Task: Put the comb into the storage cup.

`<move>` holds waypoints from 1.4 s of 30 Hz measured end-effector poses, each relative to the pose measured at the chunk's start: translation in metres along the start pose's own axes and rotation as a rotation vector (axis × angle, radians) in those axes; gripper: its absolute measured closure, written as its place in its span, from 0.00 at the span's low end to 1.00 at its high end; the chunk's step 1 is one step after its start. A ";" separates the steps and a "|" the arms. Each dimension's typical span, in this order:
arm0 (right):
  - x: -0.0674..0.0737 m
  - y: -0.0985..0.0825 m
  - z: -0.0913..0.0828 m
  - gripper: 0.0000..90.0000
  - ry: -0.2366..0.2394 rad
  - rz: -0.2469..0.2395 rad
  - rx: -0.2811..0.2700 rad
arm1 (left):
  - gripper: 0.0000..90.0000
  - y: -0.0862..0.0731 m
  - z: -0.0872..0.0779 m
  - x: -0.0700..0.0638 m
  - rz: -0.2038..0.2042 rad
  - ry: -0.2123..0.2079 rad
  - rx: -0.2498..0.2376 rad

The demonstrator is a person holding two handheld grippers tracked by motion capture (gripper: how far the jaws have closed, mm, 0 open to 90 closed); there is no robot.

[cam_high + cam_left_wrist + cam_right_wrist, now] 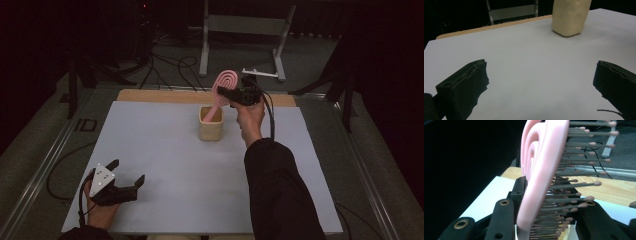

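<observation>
The hairbrush (pixel 541 182) was the thing in hand, though nearest the person sat the left tongs (pixel 127 172), resting low on the tabletop (pixel 165 150) with the jaws spread wide and nothing between them; in the left gripper view bare tabletop showed between the two black jaws. Farther out, the right tongs (pixel 231 92) were clamped on the head of the pink hairbrush, one jaw against its smooth back and the other in among the bristles. The brush stood tilted, its handle end down inside the cream cup (pixel 211 122) near the middle of the tabletop, its looped head up and clear of the rim.

The step looked to be either seating the brush in the cup or drawing it out. To do it well, the grip on the head should have stayed firm, since bristles give a soft hold. Any motion ought to have followed the handle's own slant, so the handle did not lever against the rim and tip the light cup. The idle left tongs could have steadied the cup's wall if it began to rock.
</observation>
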State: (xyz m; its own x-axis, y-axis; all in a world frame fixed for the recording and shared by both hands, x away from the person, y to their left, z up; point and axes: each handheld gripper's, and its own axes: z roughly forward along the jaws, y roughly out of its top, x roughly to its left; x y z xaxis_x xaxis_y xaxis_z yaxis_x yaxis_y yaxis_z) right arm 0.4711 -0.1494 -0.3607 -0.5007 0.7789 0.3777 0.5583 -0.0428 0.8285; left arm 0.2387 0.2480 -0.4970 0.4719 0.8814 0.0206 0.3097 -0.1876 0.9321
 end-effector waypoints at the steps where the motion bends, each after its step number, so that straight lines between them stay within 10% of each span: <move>1: 0.000 0.000 0.001 0.70 -0.002 0.000 0.002 | 0.00 0.000 0.000 0.000 0.000 0.000 0.000; 42: 0.000 -0.012 0.013 0.70 -0.013 -0.009 0.030 | 0.00 0.000 0.000 0.000 0.001 0.000 0.000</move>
State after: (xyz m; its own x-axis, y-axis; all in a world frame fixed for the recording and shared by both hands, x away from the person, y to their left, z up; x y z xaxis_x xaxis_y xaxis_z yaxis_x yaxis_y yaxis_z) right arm 0.4728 -0.1405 -0.3761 -0.4974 0.7870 0.3650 0.5739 -0.0170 0.8187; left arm 0.2385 0.2480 -0.4972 0.4724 0.8811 0.0217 0.3094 -0.1888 0.9320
